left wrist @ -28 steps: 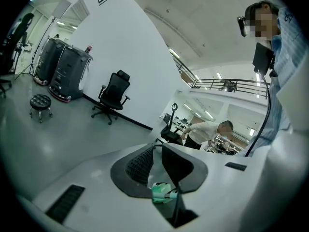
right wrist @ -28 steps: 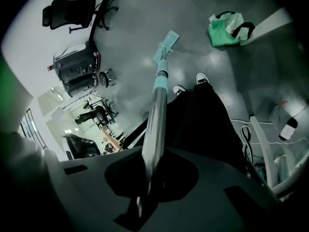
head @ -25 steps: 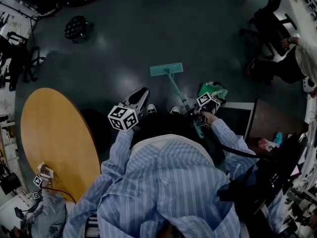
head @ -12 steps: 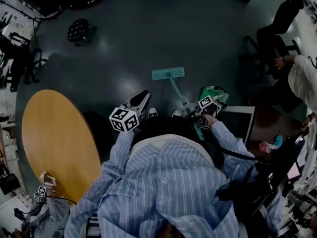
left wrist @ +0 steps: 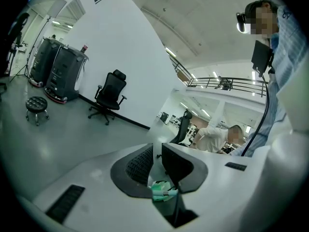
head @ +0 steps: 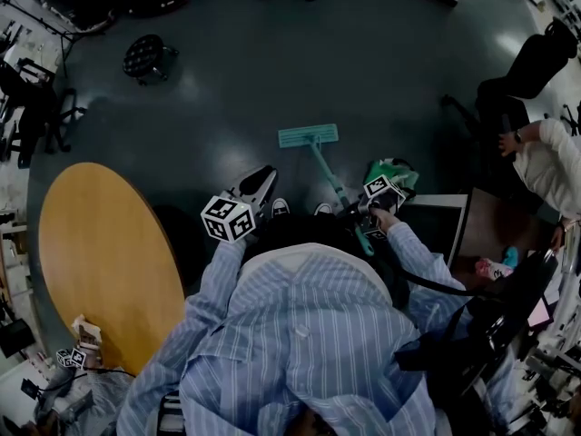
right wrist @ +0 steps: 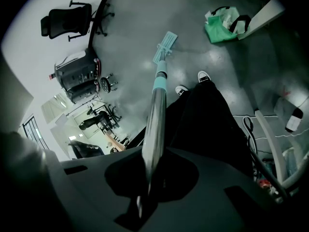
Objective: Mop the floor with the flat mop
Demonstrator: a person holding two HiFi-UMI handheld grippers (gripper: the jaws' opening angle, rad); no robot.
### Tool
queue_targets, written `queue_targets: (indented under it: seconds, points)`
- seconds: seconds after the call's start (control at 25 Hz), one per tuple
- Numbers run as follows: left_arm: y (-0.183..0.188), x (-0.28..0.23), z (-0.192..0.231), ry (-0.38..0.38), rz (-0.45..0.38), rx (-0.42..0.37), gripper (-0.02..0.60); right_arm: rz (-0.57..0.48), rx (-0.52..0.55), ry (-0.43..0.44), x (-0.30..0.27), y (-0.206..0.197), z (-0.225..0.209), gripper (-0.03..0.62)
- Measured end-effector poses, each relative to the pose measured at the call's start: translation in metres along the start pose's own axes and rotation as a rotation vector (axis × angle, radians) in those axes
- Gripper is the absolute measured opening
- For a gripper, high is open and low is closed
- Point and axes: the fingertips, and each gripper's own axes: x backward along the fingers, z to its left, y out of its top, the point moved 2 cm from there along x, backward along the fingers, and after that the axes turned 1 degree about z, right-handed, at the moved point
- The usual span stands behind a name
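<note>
The right tongs (right wrist: 147, 175) were clamped on the silver pole of the flat mop with a teal rectangular head (head: 308, 135). The head lay flat on the dark grey-green floor (head: 227, 80), ahead of the person's white-toed shoes (head: 279, 207). The left tongs (left wrist: 157, 158) stood only narrowly apart, well clear of the mop. A round wooden counter (head: 100, 252) stood at the left, and a green bag (head: 390, 169) lay at the right.

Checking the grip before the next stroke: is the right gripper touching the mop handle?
Touching. The right gripper view shows the right gripper shut on the mop handle.
</note>
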Motion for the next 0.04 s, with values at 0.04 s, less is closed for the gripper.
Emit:
queue_targets:
  seconds: [0.04]
  points:
    - [-0.0002,0.0029,-0.0063,-0.002,0.001,-0.001,0.058,-0.002,-0.003,0.002,0.0026,-0.0063,-0.0024,0.032]
